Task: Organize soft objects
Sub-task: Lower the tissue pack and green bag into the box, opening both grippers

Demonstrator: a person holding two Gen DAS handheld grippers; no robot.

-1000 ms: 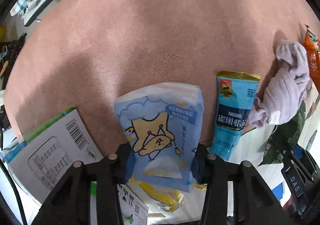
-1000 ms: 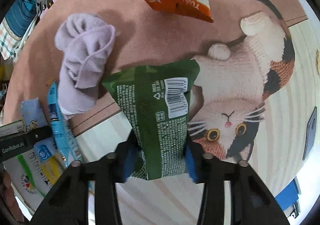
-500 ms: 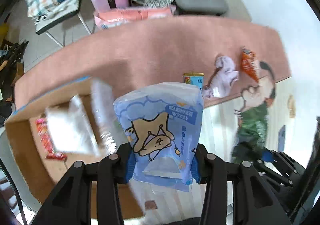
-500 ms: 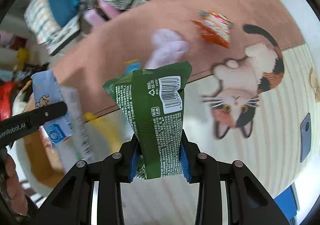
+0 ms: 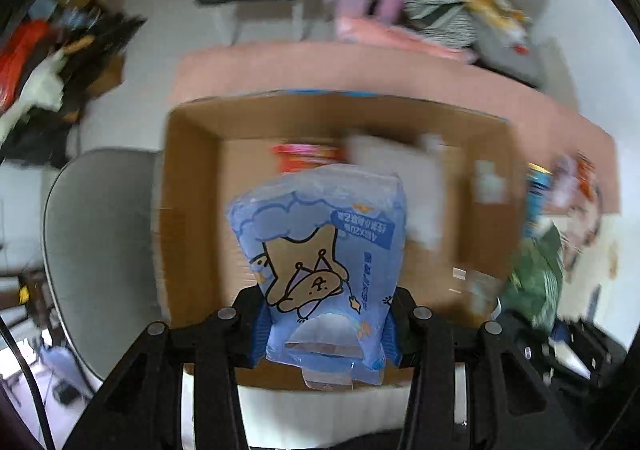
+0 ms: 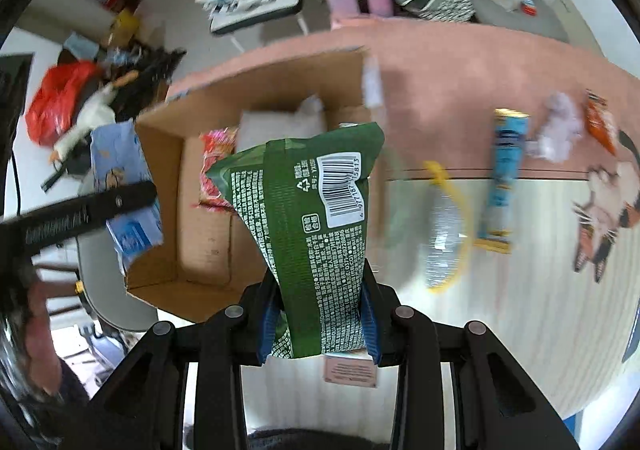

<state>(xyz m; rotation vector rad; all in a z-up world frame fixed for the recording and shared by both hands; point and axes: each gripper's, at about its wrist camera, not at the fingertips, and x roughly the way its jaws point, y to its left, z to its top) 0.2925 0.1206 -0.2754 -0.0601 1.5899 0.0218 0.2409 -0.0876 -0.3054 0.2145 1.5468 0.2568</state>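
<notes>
My left gripper [image 5: 326,324] is shut on a light blue tissue pack [image 5: 320,250] with a cartoon bear, held above an open cardboard box [image 5: 192,209]. My right gripper [image 6: 320,324] is shut on a green snack bag [image 6: 312,217], held near the box [image 6: 208,246], at its right side. In the right wrist view the left gripper [image 6: 80,213] and the blue pack [image 6: 120,185] show over the box's left edge. The box holds a red packet [image 6: 212,169] and a white soft item [image 6: 276,125].
On the pink rug [image 6: 460,65] and floor lie a blue sachet [image 6: 504,177], a lilac cloth [image 6: 556,129], an orange snack bag [image 6: 600,121], a clear yellow-rimmed packet [image 6: 444,226]. A grey chair seat [image 5: 100,234] sits left of the box. Clutter lies beyond the rug.
Both grippers rose off the rug and swung left to the cardboard box, each still holding its pack. The view is motion-blurred.
</notes>
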